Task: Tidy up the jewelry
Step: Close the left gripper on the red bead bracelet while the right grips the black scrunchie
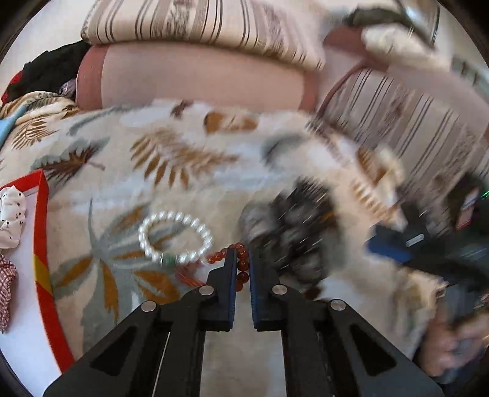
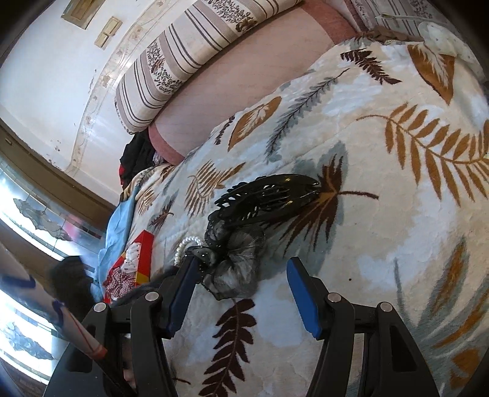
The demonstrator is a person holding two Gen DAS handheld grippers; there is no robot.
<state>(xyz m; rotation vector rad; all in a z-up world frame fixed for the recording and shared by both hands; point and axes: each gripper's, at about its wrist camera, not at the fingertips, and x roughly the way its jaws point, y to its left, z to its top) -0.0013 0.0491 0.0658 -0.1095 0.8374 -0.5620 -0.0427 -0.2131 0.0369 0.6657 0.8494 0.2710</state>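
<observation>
My left gripper point(image 1: 243, 255) is shut on a red bead bracelet point(image 1: 243, 267) just above the leaf-print blanket. A white pearl bracelet point(image 1: 174, 236) lies on the blanket just left of its fingertips. A dark scrunchie point(image 1: 290, 232) shows blurred to the right. In the right wrist view my right gripper point(image 2: 241, 265) is open and empty, with a grey-black sheer scrunchie point(image 2: 235, 262) between its fingers near the left one. A black hair claw clip point(image 2: 269, 198) lies just beyond it. The pearl bracelet point(image 2: 185, 247) peeks out past the left finger.
A red-rimmed white box point(image 1: 41, 244) holding scrunchies sits at the left; it also shows in the right wrist view point(image 2: 145, 259). A pink bolster point(image 1: 195, 73) and striped cushions point(image 1: 198, 21) lie behind. The leaf-print blanket point(image 2: 382, 183) covers the bed.
</observation>
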